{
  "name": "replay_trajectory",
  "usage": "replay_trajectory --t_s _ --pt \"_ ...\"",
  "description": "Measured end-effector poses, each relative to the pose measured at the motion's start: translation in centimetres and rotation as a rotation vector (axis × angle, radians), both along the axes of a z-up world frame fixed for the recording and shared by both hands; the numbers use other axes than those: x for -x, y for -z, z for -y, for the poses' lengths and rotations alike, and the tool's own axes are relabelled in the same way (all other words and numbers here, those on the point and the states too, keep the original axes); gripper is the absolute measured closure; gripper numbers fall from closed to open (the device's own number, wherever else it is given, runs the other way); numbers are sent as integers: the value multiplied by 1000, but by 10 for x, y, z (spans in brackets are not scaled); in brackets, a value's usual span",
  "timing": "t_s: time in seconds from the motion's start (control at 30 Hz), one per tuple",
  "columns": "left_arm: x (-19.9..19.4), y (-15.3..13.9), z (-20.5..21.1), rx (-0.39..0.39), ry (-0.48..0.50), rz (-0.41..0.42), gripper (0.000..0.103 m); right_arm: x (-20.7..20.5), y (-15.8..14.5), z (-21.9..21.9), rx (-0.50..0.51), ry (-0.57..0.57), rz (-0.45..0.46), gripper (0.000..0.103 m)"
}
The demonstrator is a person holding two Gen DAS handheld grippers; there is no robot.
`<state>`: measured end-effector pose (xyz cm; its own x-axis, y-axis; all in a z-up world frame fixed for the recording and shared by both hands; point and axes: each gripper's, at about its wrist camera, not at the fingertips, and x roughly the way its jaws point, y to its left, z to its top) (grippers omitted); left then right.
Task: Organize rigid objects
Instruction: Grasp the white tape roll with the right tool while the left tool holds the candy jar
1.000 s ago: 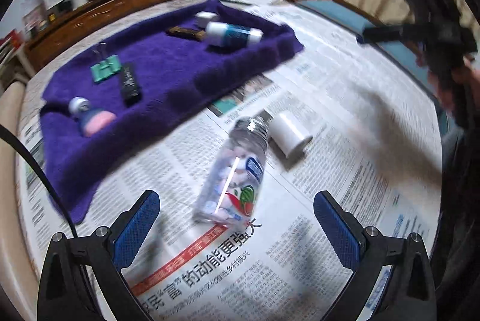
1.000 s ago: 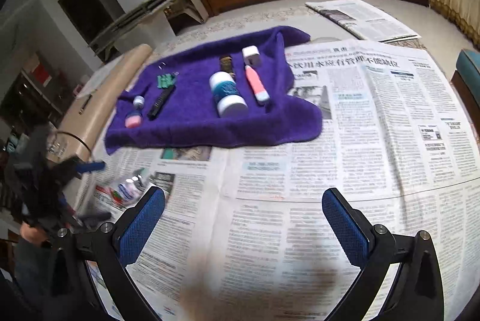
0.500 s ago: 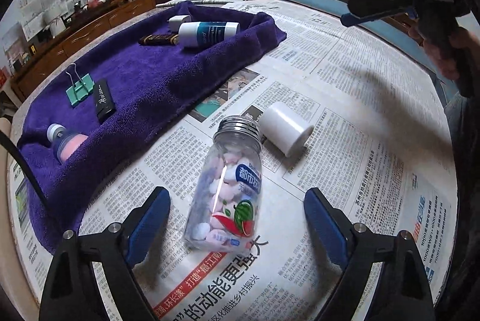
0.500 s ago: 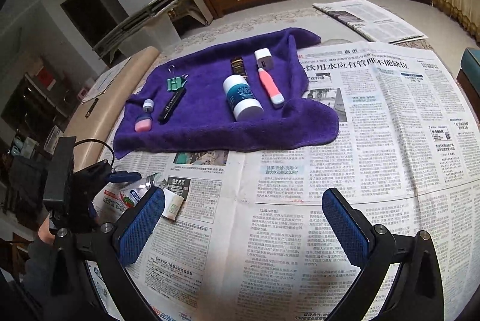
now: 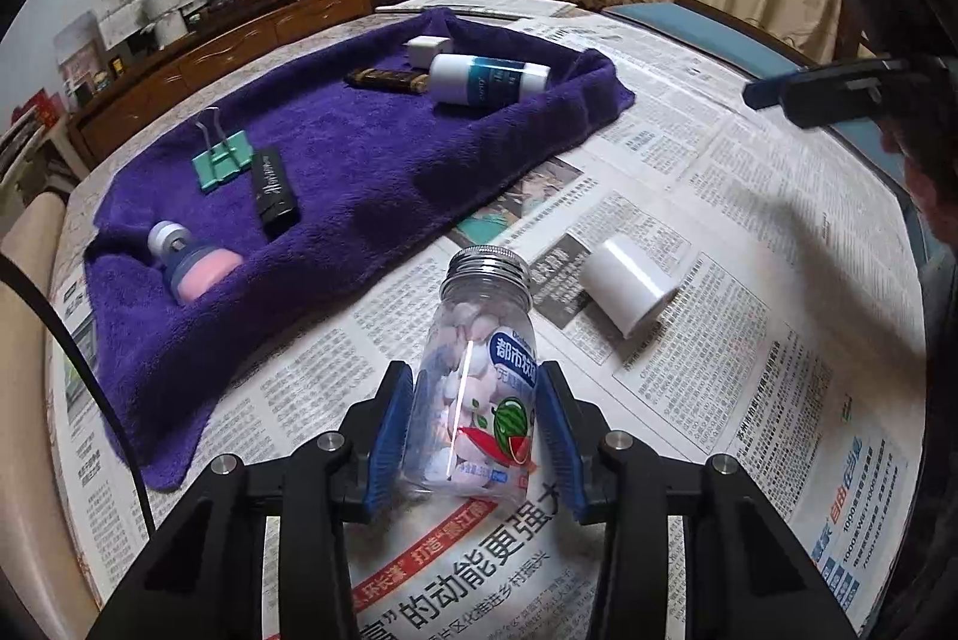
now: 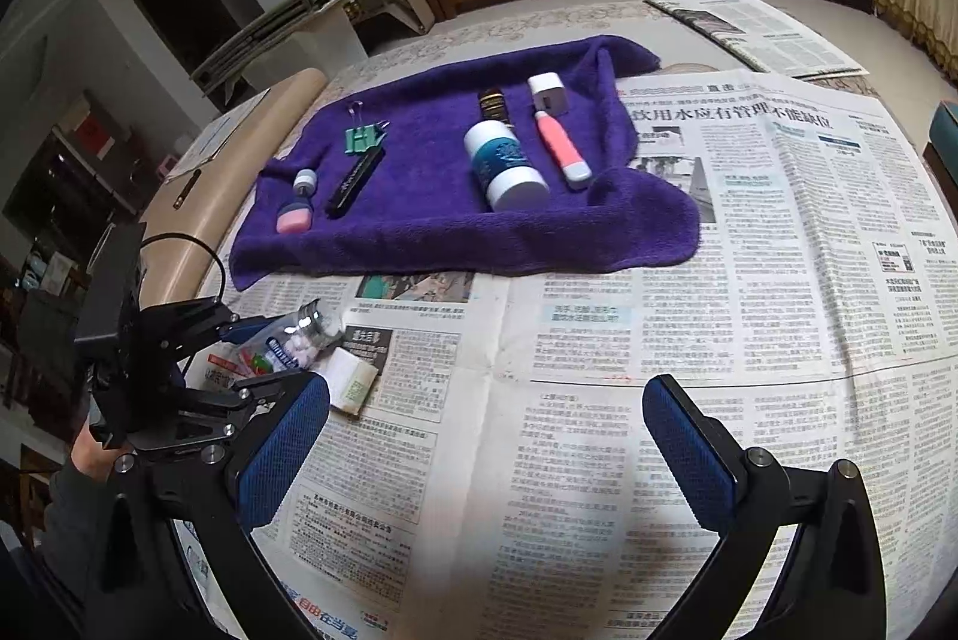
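Fingers of the left gripper (image 5: 476,436) are closed on the lower body of the candy bottle (image 5: 479,382), one blue pad on each side; the bottle lies on the newspaper (image 5: 748,370) covering the desk, its uncapped metal neck pointing away from the fingers. Fingers of the right gripper (image 6: 485,454) stand wide apart, holding nothing, over bare newsprint.

Step in hand, as judged: lift the bottle and carry it to the purple towel (image 5: 371,173). Advice: the mouth is open, so tip the neck upward on lifting or the candies may spill; smooth plastic could slip, so keep the squeeze firm.

Just beyond the bottle neck, to the right, lies the white cap (image 5: 625,284), apart from it. Farther ahead and left, the towel carries a green binder clip (image 5: 221,161), a black stick (image 5: 274,188), a pink-based small bottle (image 5: 191,263), a white and teal bottle (image 5: 488,78), a dark bar (image 5: 386,80) and a white block (image 5: 426,48). Free towel shows between the black stick and the teal bottle; the raised near fold may catch a low approach.
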<state>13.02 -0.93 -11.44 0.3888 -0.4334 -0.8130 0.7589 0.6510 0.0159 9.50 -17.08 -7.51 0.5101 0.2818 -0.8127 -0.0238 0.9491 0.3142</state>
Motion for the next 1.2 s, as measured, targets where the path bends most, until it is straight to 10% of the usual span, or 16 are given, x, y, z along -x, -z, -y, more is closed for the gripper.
replay_trajectory --t_s 0.57,1.2 --pt "-12 1 -44 51 -130 -48 63 -9 51 -111 169 64 13 6" --pt "-9 2 -57 74 -132 -74 63 -2 57 -128 336 230 72 65"
